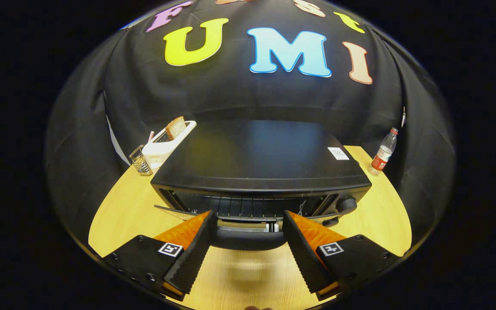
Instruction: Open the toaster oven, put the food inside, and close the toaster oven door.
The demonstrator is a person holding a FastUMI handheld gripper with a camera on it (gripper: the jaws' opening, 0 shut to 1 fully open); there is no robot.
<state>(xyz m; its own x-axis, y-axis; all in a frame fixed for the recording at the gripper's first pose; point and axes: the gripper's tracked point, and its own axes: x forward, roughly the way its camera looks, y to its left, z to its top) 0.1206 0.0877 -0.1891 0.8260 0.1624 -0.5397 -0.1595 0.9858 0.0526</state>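
The gripper is hovering nearest the camera over the wooden table, its two fingers spread wide apart and gripping nothing, with the toaster oven's door handle lying just ahead in the gap between them. The black toaster oven is sitting square in front, taking up the middle of the table; its door is hanging part-way down, so the wire rack inside is showing through the gap. Opening is looking begun but not finished, and loading and closing are still waiting. To the far left a white pop-up toaster is standing with a slice of bread poking up from its slot, probably the food meant for the oven. A plastic bottle is standing far right, and a small wire holder near the toaster.
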